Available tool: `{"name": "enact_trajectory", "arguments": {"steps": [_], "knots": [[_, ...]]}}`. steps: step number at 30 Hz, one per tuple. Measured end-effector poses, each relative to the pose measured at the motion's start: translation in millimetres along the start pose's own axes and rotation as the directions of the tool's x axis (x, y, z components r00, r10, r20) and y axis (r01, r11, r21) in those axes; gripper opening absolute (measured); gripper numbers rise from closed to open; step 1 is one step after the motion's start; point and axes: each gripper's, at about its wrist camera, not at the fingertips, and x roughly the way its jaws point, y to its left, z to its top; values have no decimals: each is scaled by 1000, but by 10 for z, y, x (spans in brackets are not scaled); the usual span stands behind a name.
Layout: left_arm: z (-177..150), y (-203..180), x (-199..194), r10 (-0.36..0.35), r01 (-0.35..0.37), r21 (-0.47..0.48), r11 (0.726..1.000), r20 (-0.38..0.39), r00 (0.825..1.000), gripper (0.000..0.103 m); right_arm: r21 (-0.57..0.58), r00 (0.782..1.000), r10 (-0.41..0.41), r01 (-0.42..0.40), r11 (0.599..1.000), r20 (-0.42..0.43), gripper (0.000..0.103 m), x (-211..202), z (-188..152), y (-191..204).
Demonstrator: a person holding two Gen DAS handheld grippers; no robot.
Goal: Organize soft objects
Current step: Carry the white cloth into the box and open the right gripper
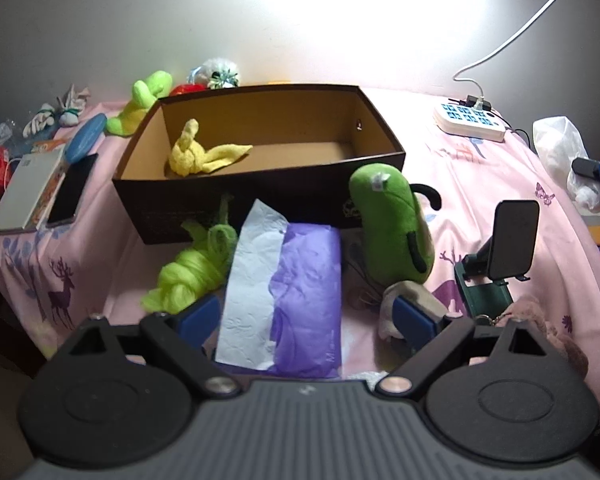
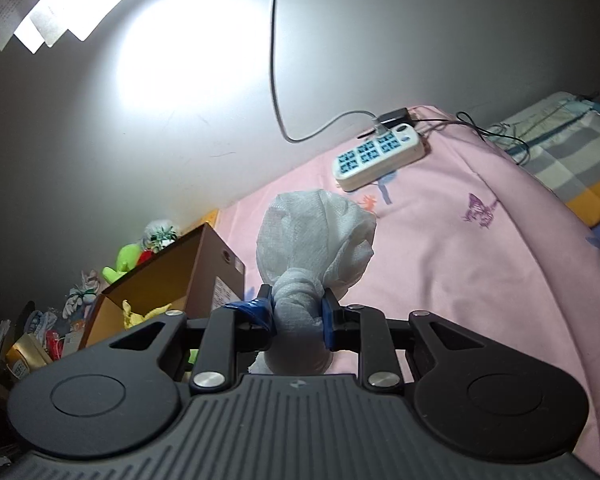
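Observation:
My right gripper (image 2: 298, 314) is shut on the knotted neck of a white cloth bundle (image 2: 316, 232), held above the pink bedsheet. The brown cardboard box (image 1: 384, 148) stands open on the bed with a yellow knotted towel (image 1: 198, 154) inside it. The box (image 2: 220, 268) also shows at the left of the right wrist view. My left gripper (image 1: 306, 318) is open over a purple tissue pack (image 1: 308, 280) topped by a white tissue (image 1: 256, 276). A lime green knotted cloth (image 1: 192, 272) lies left of the pack, a green plush toy (image 1: 392, 224) to its right, and a beige cloth (image 1: 410, 294) by the right finger.
A phone on a green stand (image 1: 508, 244) is at the right. A white power strip (image 1: 470, 122) with cables lies at the back right. Behind the box are a lime plush (image 1: 144, 100) and other small soft toys. A notebook and a black phone (image 1: 72, 192) lie at the left edge.

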Motion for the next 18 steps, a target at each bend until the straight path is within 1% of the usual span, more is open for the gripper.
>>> {"name": "enact_trajectory", "arguments": {"steps": [5,9,12,16,18], "knots": [[36,392,27,17,-18,-56,998,-9,1000,93,-68,995,91,-94,993,-40,5,261,156,549],[28,708,48,27,-29,-92,995,-19,999,93,-119,984,145,-157,980,-101,5,605,188,1051],[-9,929,97,22,-27,-123,992,-43,999,94,-179,977,131,-160,971,-166,5,956,91,1397],[-82,1126,132,11,-19,-132,991,-61,998,94,-231,961,102,-163,959,-256,5,1488,-47,1768],[-118,1199,136,9,-18,-130,991,-65,998,94,-260,959,70,-145,955,-274,5,1710,-98,1921]]}}
